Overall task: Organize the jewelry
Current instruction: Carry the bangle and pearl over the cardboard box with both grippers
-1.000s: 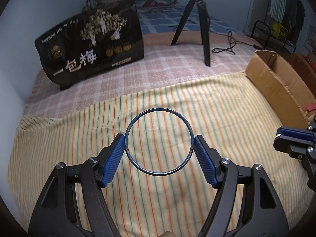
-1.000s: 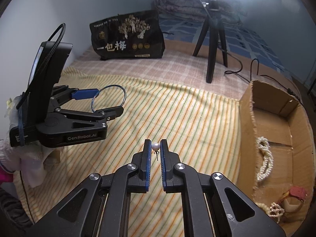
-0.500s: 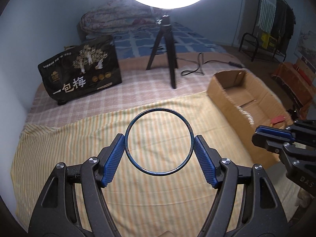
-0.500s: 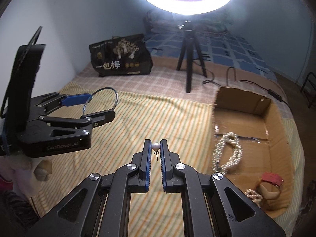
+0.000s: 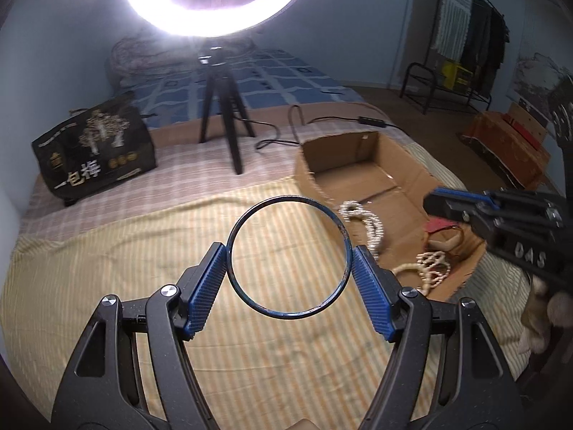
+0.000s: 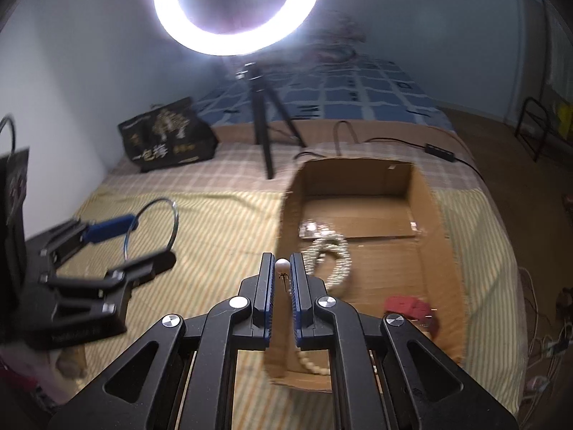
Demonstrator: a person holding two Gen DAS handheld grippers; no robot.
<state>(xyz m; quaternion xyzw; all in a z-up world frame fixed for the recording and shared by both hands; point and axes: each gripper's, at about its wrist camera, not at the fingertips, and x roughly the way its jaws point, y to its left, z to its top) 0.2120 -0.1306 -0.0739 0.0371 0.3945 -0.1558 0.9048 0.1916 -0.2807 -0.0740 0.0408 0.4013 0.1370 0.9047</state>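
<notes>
A thin dark-blue bangle (image 5: 343, 236) is clamped across its width by my left gripper (image 5: 289, 258), held above the striped bedspread just left of the cardboard box (image 5: 304, 165). From the right wrist view the same bangle (image 6: 174, 215) and left gripper (image 6: 143, 240) show at the left. My right gripper (image 6: 282, 263) is shut on a small pearl stud earring (image 6: 282, 263), pin pointing down, above the near left wall of the cardboard box (image 6: 286, 208). A pearl necklace (image 6: 331, 251), a bead bracelet (image 5: 433, 265) and a red item (image 6: 408, 306) lie inside the box.
A ring light on a black tripod (image 5: 222, 107) stands behind the box, its cable (image 5: 322, 120) trailing right. A black printed bag (image 5: 93, 147) rests at the back left. The striped cloth (image 5: 143, 268) covers the bed's near part; a rack and boxes (image 5: 508, 139) stand right.
Both grippers have swung right and upward with their loads: the box, formerly at the right edge, now lies directly ahead, with the right gripper over its near wall. The ring light has come into view.
</notes>
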